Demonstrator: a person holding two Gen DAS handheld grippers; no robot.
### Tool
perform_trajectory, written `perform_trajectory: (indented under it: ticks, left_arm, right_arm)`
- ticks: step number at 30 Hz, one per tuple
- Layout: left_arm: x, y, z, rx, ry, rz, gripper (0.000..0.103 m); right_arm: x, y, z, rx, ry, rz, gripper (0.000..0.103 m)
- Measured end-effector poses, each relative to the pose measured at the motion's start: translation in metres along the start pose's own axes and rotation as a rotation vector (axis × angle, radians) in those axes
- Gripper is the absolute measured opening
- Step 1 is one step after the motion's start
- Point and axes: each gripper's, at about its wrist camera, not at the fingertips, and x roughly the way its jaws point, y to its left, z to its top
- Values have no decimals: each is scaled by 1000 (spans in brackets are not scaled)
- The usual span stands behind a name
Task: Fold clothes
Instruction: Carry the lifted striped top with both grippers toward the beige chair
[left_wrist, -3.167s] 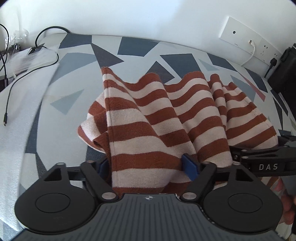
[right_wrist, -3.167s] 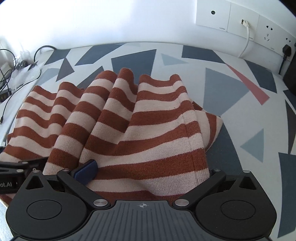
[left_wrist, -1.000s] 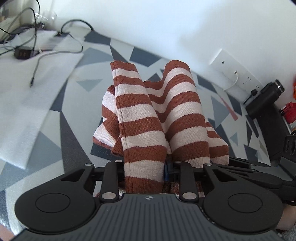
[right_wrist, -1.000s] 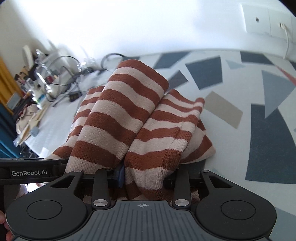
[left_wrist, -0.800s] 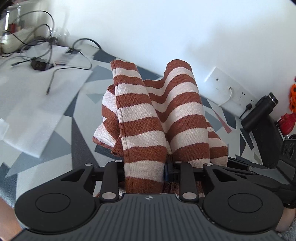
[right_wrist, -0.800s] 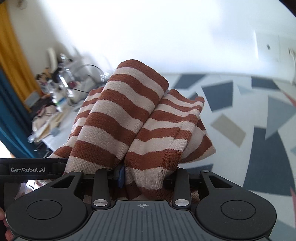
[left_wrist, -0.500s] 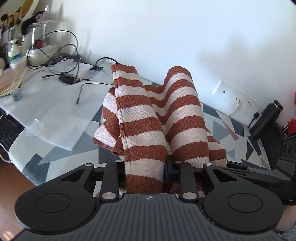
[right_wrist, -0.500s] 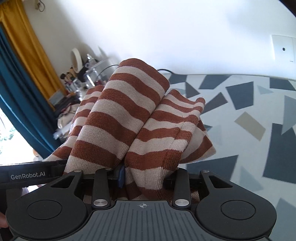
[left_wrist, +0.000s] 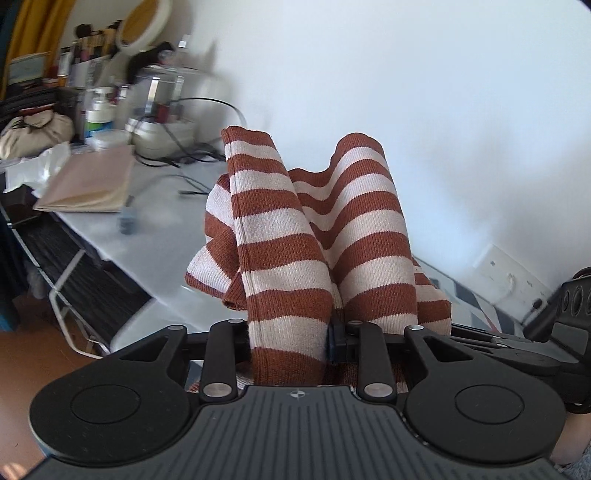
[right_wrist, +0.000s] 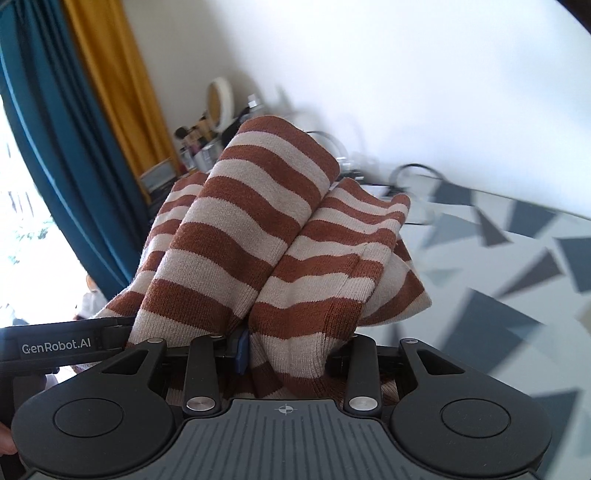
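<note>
Now the left gripper (left_wrist: 290, 345) is clamped on a bunched edge of the striped sweater (left_wrist: 314, 236), its fingers pressed into the knit from both sides, with a blue pad (left_wrist: 334, 343) showing against the cloth. The right gripper (right_wrist: 295, 349) is likewise clamped on another bunched part of the same sweater (right_wrist: 266, 229), and its own blue pad (right_wrist: 242, 349) is tucked against the fabric. The sweater rises in thick rust-and-cream folds above both grippers, held clear of the patterned table (right_wrist: 517, 280), which lies to the right of the sweater in the right wrist view. Left of the sweater, in the left wrist view, a white desk (left_wrist: 166, 229) carries a notebook (left_wrist: 88, 181), cables (left_wrist: 184, 158) and blurred bottles. Behind the sweater stands a white wall (left_wrist: 406, 92). Blue and yellow curtains (right_wrist: 74, 129) hang to the left of the sweater in the right wrist view.
</note>
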Motion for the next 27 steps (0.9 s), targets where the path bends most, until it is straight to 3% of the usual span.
perform_trajectory:
  ticks: [6, 12, 27]
  left_arm:
    - [-17, 99, 40, -52, 17, 52, 28]
    - [-45, 182, 59, -127, -14, 129, 28]
    - [-113, 388, 81, -389, -42, 451, 28]
  right_arm:
    - [83, 78, 24, -36, 56, 45, 32]
    - [152, 157, 37, -63, 101, 123, 32]
    - [344, 353, 40, -222, 349, 419, 32]
